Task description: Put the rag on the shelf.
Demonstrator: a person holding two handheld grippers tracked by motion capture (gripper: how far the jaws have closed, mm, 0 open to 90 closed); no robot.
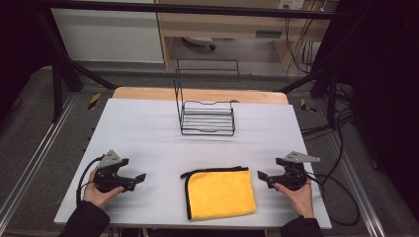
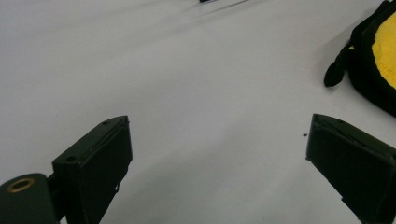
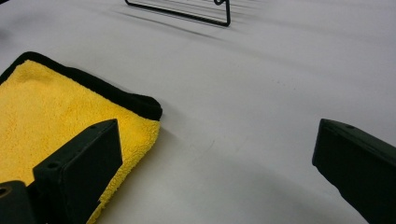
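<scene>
A folded yellow cloth point(image 1: 221, 193) with black edging lies flat near the table's front edge, between the two hands. My left gripper point(image 1: 140, 178) rests on the white table to the cloth's left, jaws wide apart with nothing between them; the cloth's black corner point(image 2: 373, 56) sits off to the upper right in the left gripper view. My right gripper point(image 1: 261, 177) stands open just right of the cloth. In the right gripper view its left jaw overlaps the cloth's near corner point(image 3: 56, 116), and bare table lies between the jaws.
A black wire rack point(image 1: 206, 117) stands upright toward the back middle of the white table point(image 1: 148, 133); its base edge point(image 3: 187, 13) is far ahead in the right gripper view. Cables point(image 1: 341, 197) trail off the table's right side. Black frame bars point(image 1: 64, 59) flank the table.
</scene>
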